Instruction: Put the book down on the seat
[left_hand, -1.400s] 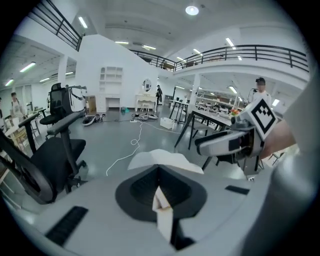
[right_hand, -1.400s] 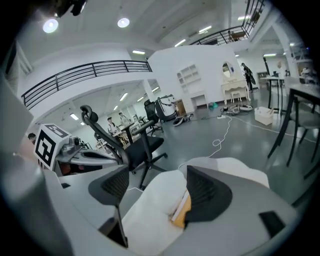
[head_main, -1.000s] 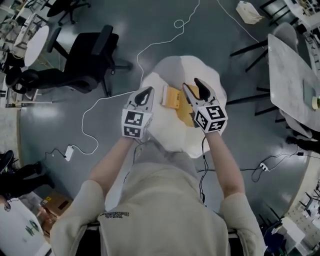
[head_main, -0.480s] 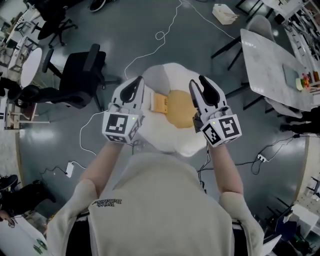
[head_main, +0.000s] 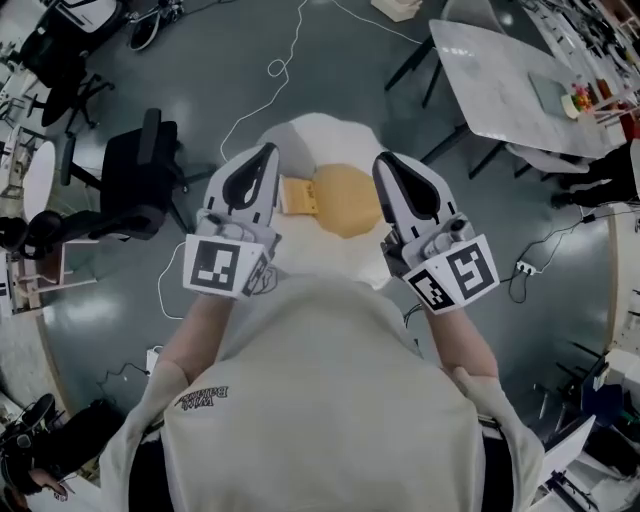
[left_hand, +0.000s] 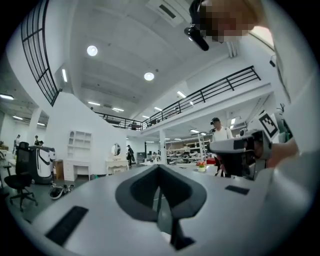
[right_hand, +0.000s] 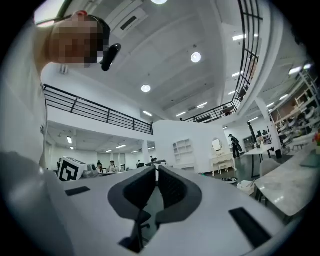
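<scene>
I hold my left gripper (head_main: 266, 152) and my right gripper (head_main: 386, 162) side by side in front of my chest, both pointing out level. The left one's jaws are pressed together with nothing in them. The right one's jaws have just been closing and now meet tip to tip, also on nothing. The book (head_main: 348, 198) lies flat on the white seat (head_main: 318, 138) below, its tan cover up. In the head view it shows in the gap between the two grippers and touches neither. A black office chair (head_main: 140, 180) stands just left of the seat, and a thin white cable (head_main: 275, 68) snakes over the floor (head_main: 200, 60) beyond it. To the right a pale table (head_main: 500, 70) stands on dark legs, well apart from the seat, and a power strip (head_main: 524, 268) lies on the floor nearer my right elbow. The floor is grey and glossy. The gripper views show a tall white hall with round ceiling lights (left_hand: 91, 50), a mezzanine with a black railing (left_hand: 220, 85), a white dresser (left_hand: 117, 165) with a mirror, and a few people far off.
</scene>
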